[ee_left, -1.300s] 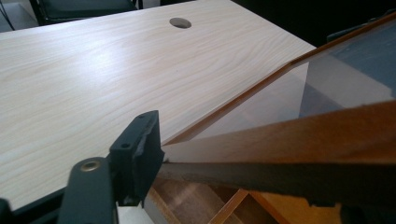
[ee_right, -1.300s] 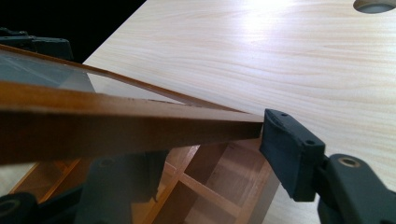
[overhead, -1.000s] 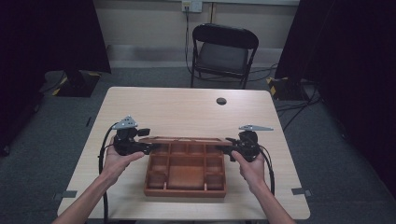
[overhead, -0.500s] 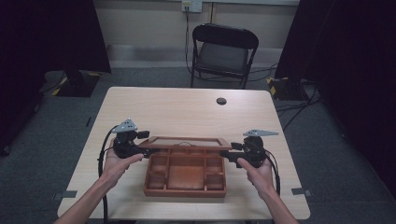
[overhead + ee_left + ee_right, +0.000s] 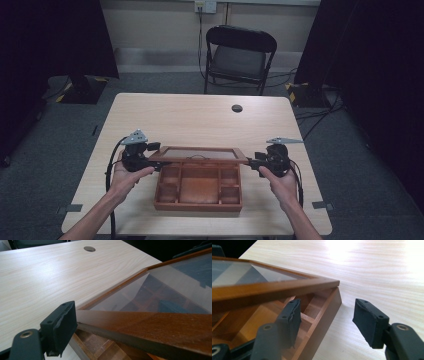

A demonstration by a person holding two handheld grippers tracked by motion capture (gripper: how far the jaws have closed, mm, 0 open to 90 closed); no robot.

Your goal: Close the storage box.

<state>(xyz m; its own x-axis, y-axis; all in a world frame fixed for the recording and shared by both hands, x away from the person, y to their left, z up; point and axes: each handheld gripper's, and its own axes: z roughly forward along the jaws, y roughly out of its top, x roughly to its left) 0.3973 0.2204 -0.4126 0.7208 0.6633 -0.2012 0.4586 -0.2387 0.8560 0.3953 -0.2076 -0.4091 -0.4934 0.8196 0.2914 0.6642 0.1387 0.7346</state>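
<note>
Two grippers are working at a wooden box point(image 5: 198, 186) lying near the front edge of a pale table point(image 5: 200, 117). The box's glass-paned lid point(image 5: 199, 153) is standing partly raised, tilted up over the compartments, its hinge side toward the far edge of the table.

The left gripper point(image 5: 162, 159) is sitting at the lid's left end, a hand point(image 5: 125, 179) wrapped around it. In the left gripper view, one black jaw is pressing against the outer edge of the lid's frame point(image 5: 140, 325); the other jaw is hidden behind the wood, so a firm pinch cannot be told for certain, though the frame is lying between the jaws.

The right gripper point(image 5: 251, 162) is hovering at the lid's right corner, held by the other hand point(image 5: 280, 182). Its jaws have just been closing, yet in the right gripper view they are standing well apart: one pad is hanging inside the box under the lid point(image 5: 274, 287), the other is out over the bare table point(image 5: 387, 272), with the box's side wall point(image 5: 322, 325) between them and neither pad touching it.

One dark cable hole point(image 5: 237, 108) is showing farther back on the table, and a folding chair point(image 5: 240, 55) is standing beyond it.
</note>
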